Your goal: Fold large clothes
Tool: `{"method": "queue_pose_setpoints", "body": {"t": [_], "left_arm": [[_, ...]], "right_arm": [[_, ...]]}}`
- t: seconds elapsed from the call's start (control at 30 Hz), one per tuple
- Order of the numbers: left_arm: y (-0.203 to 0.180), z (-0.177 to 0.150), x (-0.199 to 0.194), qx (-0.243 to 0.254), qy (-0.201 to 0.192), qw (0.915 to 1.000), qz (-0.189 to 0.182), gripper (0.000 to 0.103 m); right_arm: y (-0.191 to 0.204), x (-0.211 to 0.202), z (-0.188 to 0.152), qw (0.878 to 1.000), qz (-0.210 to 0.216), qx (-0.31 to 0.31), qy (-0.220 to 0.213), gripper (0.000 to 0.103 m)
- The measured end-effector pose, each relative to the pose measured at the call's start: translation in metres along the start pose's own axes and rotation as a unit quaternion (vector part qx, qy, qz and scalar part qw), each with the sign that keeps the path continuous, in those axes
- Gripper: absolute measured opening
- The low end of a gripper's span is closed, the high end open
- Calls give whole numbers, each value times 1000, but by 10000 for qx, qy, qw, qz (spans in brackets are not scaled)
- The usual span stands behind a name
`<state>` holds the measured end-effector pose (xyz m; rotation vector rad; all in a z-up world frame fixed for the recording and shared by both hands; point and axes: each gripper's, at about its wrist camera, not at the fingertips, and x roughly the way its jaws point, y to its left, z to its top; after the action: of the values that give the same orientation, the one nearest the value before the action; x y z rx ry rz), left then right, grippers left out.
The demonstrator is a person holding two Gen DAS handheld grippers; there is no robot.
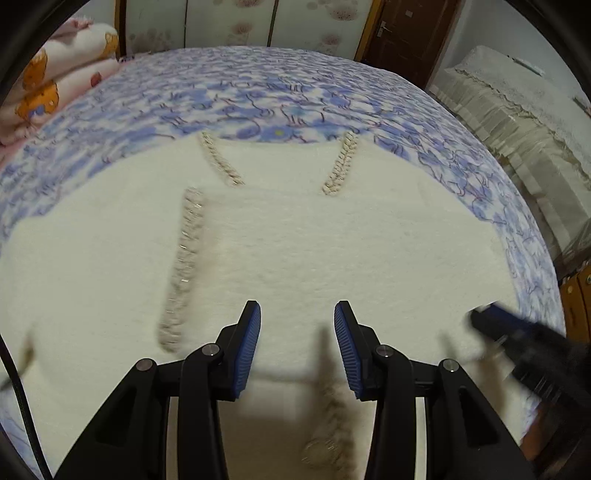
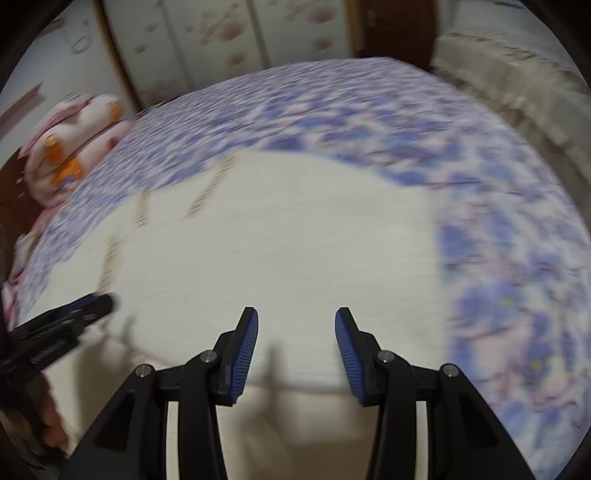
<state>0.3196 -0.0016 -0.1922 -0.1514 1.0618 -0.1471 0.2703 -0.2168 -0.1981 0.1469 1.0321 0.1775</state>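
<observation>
Cream fuzzy sweater (image 1: 295, 236) lies spread flat on the blue floral bedspread (image 1: 258, 92), filling the centre and lower half of the left wrist view. Beaded trim strips (image 1: 184, 266) run across it at 10 o'clock, with two shorter strips near its far edge at 12 o'clock.

Left gripper (image 1: 297, 314) hovers over the near part of the sweater; jaws spread wide, nothing between the blue pads (image 1: 249, 347). Whether the tips touch the fabric cannot be told.

Right gripper (image 2: 296, 319): jaws likewise spread, empty, over the sweater (image 2: 295, 240). Right wrist view is heavily motion-blurred. Bedspread (image 2: 498, 258) shows at 3 o'clock of the sweater there.

Each gripper appears in the other's view: the right one at 4 o'clock in the left wrist view, the left one (image 2: 55, 332) at 9 o'clock in the right wrist view.

Pink patterned quilt (image 1: 62, 77) sits folded at 10 o'clock on the bed. A covered sofa (image 1: 517, 122) stands at 2 o'clock, a wooden door (image 1: 406, 33) at 1 o'clock.
</observation>
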Motion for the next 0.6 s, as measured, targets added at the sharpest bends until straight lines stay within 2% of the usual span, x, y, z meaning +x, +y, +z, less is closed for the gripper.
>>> {"method": "queue_pose_setpoints", "body": {"t": [0.03,0.1,0.2,0.27,0.33,0.4,0.43,0.5,0.6], "left_arm": [[1,-1,7,-94,64,9999,-25,40],[7,-5,22,-165,199,9995,167,40],[23,-10,23,-62,109,9994,332,40],[34,-12,18,75,99,9983,562,40],[45,-14,13,143,133,9994,273,40],[47,-13,9,195,148,9994,229,40],[46,-13,7,202,149,9993,266,40],[42,-14,5,216,171,9990,359,41],[39,-16,4,154,237,9990,356,52]], "right_arm": [[11,11,-2,9997,144,-143,115,41],[24,31,-4,9988,136,-352,321,39],[9,34,-7,9984,-313,-432,178,30],[-19,26,-10,9966,-769,-297,48,28],[-48,12,-16,9940,-1079,-179,-75,26],[-67,3,-20,9938,-1104,-28,-90,20],[-74,-5,-23,9929,-1184,37,-120,20],[-79,-11,-25,9930,-1173,117,-93,20],[-65,-11,-30,9898,-1424,-41,-34,21]]}}
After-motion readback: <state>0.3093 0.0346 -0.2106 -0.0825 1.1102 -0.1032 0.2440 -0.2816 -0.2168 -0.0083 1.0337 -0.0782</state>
